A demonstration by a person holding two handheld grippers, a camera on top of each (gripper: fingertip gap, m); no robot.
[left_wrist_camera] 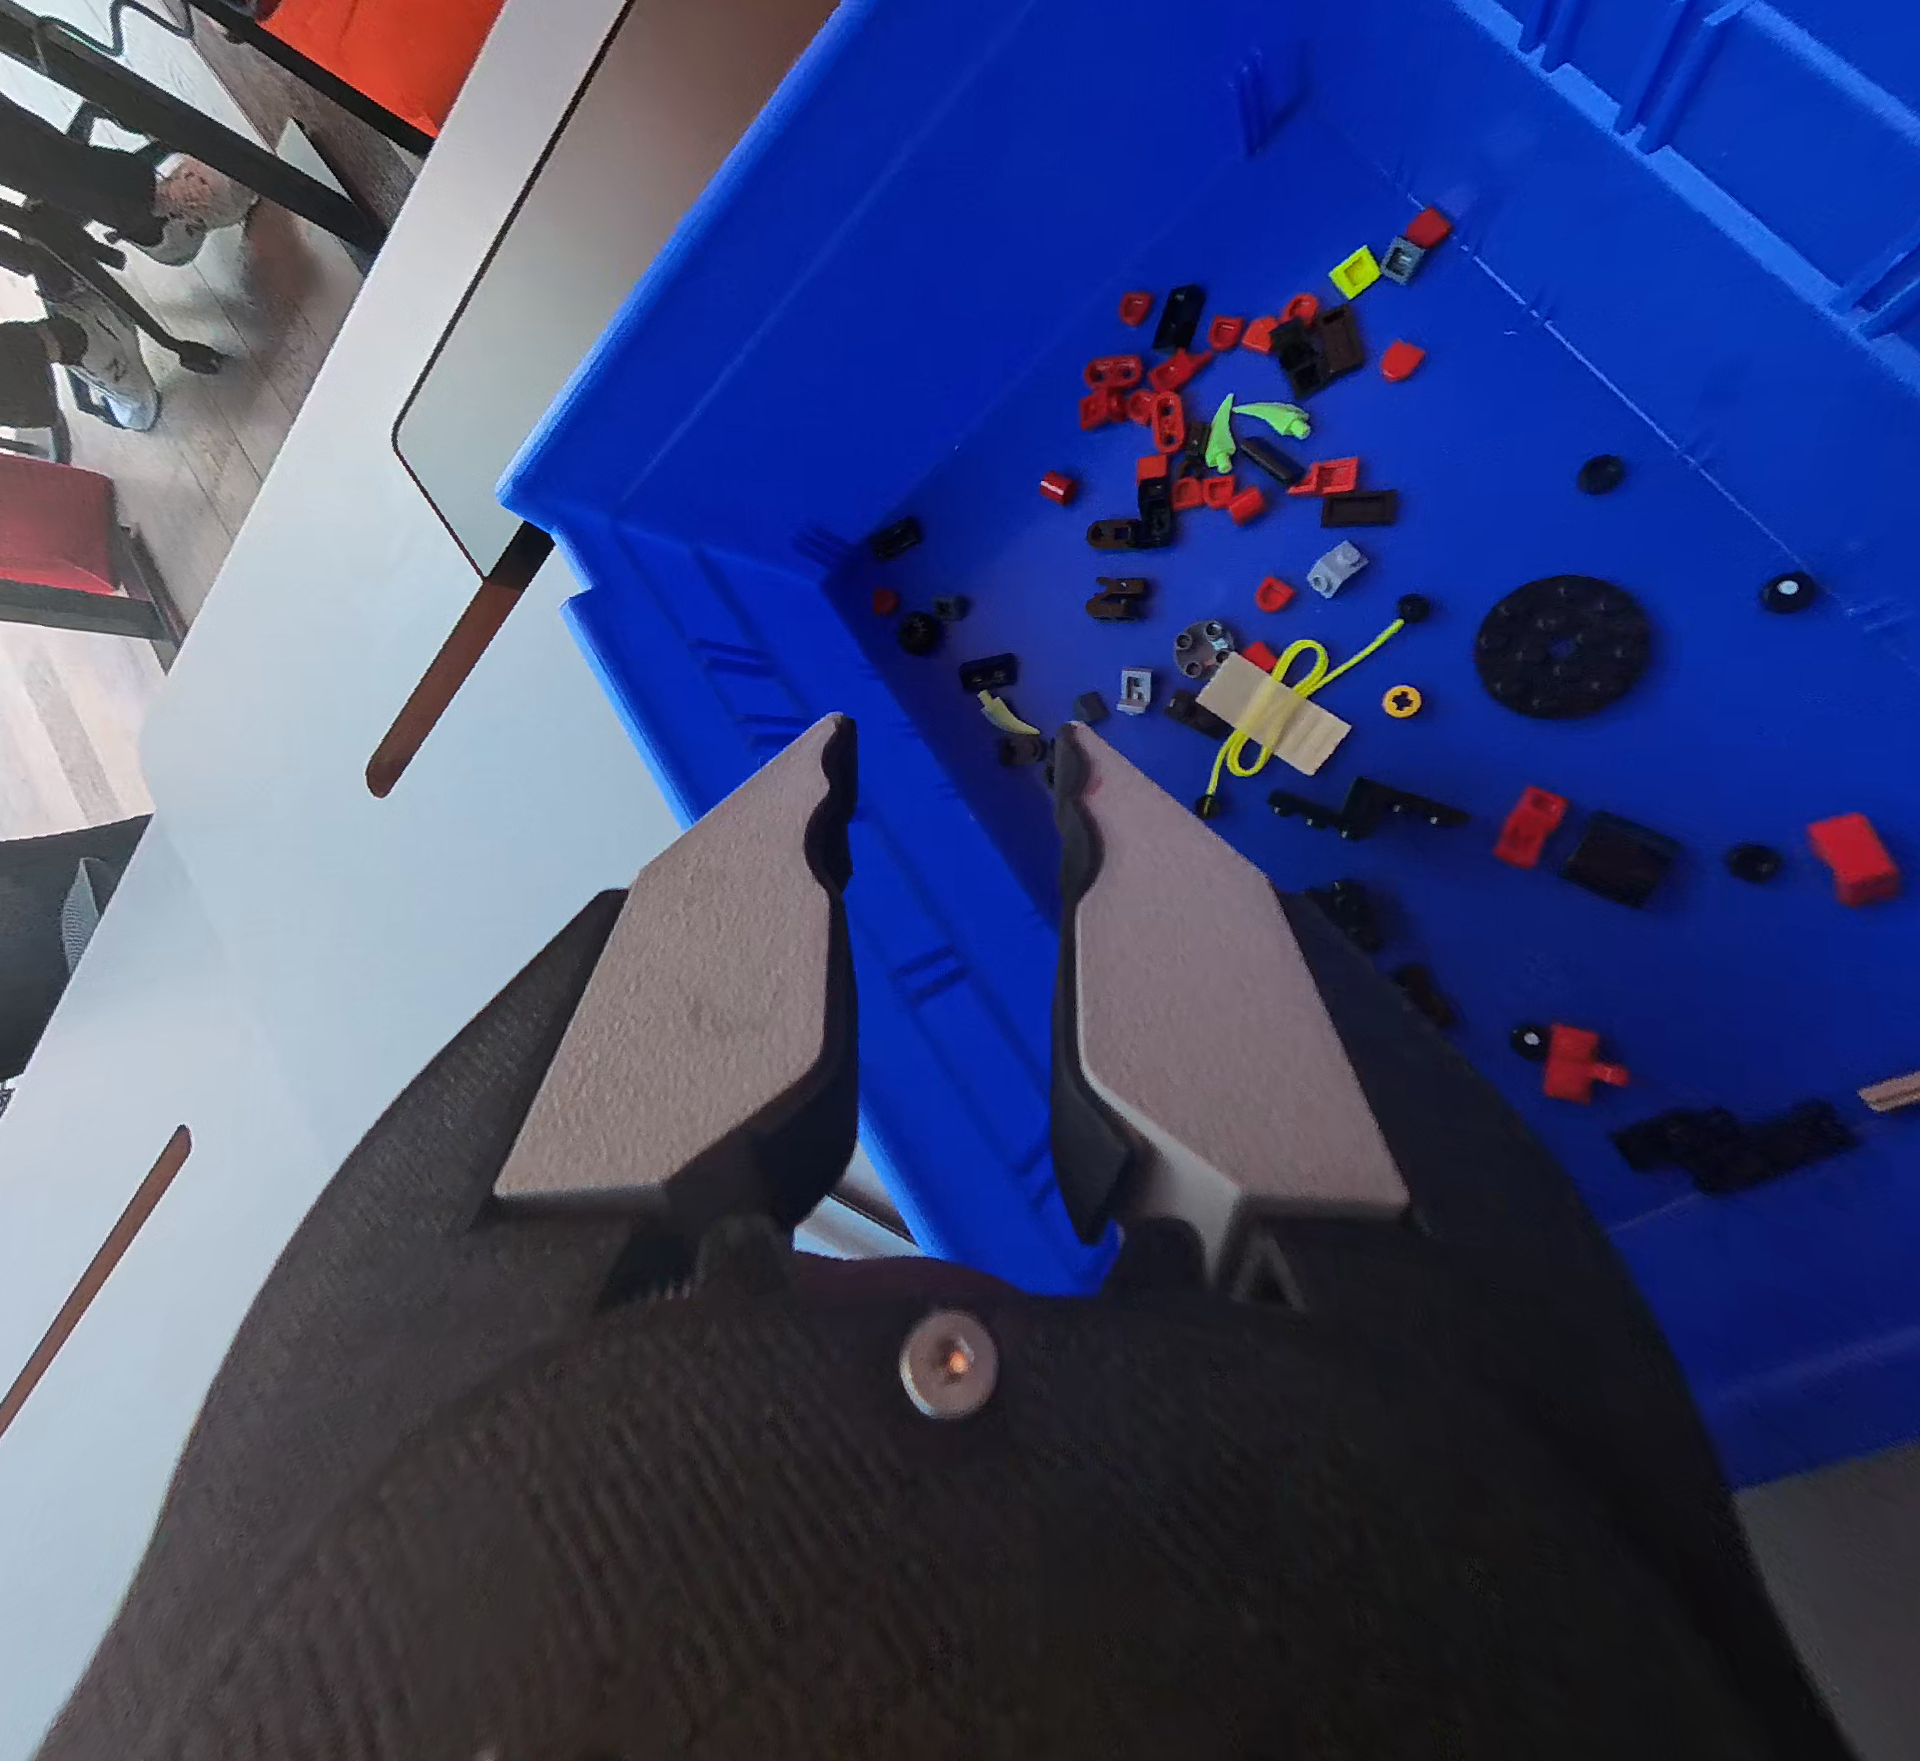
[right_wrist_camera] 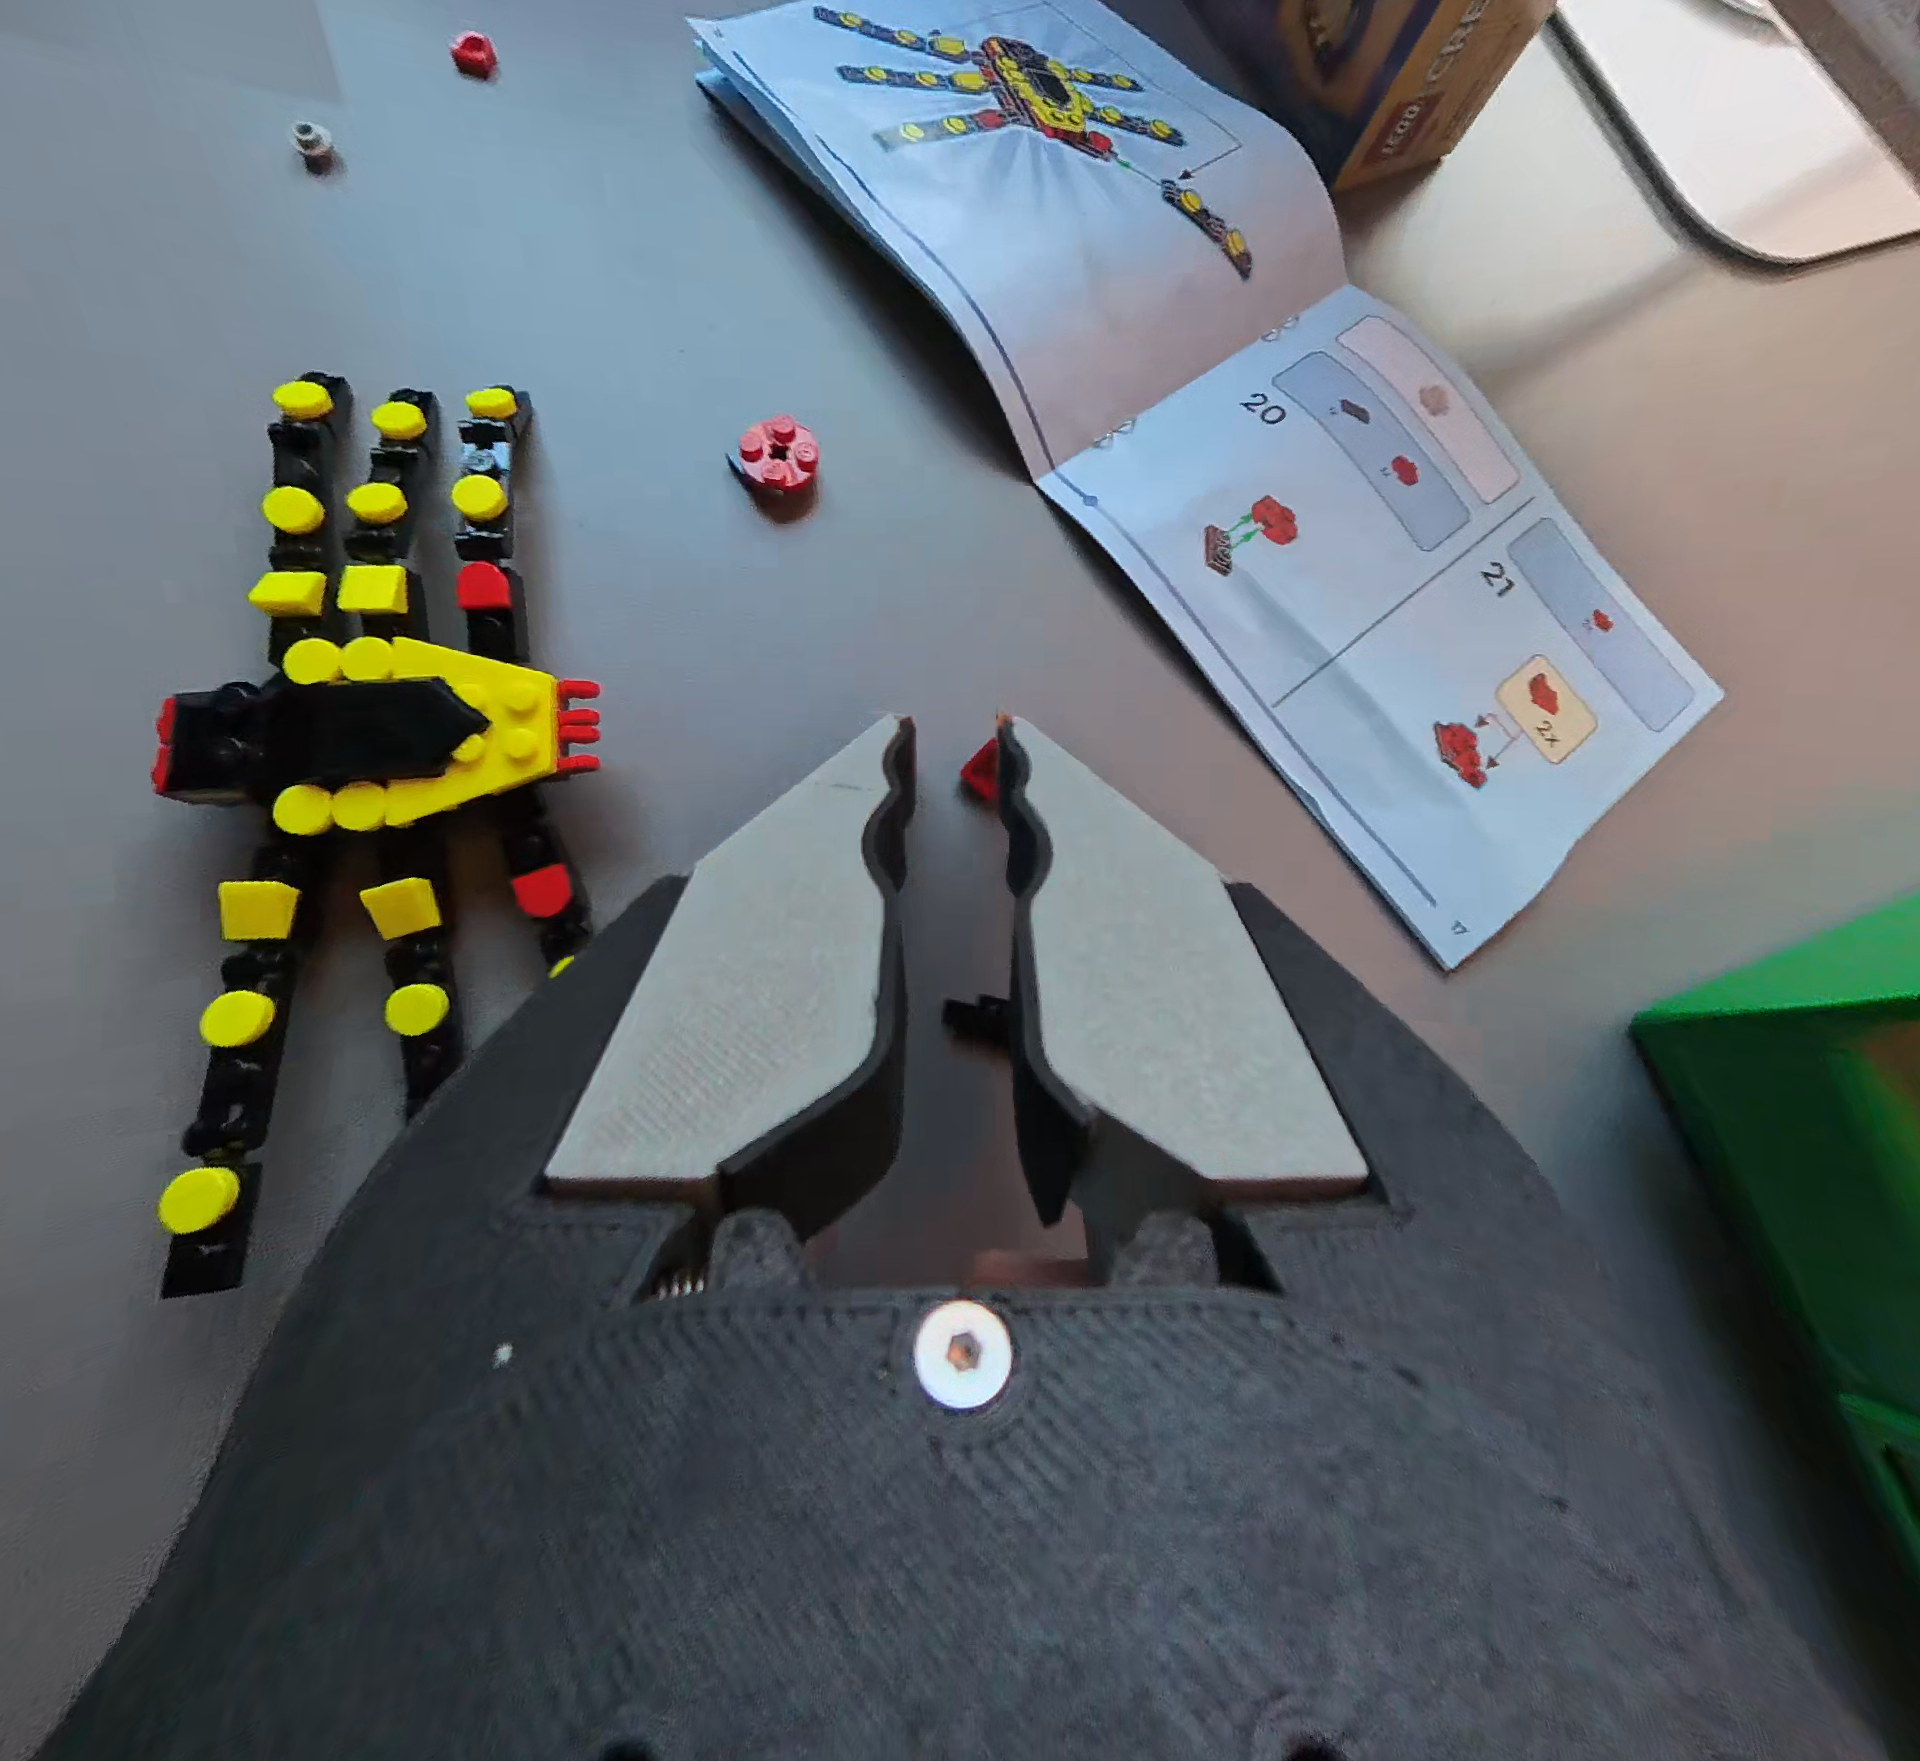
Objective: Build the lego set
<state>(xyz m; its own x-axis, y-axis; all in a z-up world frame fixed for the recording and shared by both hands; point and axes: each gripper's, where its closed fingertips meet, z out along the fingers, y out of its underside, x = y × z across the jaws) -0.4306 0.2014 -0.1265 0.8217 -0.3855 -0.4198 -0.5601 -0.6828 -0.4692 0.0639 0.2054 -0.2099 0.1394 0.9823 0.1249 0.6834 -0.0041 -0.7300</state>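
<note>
Left gripper (left_wrist_camera: pixel 954 740) gaping, empty, over blue bin (left_wrist_camera: pixel 727 277) of loose pieces (left_wrist_camera: pixel 1226 454). Half-built model (right_wrist_camera: pixel 364 735) flat on table (right_wrist_camera: pixel 623 277), left of right gripper (right_wrist_camera: pixel 954 740), parted beside red piece (right_wrist_camera: pixel 980 766); open booklet (right_wrist_camera: pixel 1195 423) rightward.

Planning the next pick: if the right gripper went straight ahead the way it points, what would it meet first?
Most likely the small red piece lying at the tip of the right gripper, whose jaws stand open. Beyond it there is only bare table, though depth is hard to judge.

grey table (right_wrist_camera: pixel 623 277), lego model (right_wrist_camera: pixel 374 735), open booklet (right_wrist_camera: pixel 1195 423)
</note>
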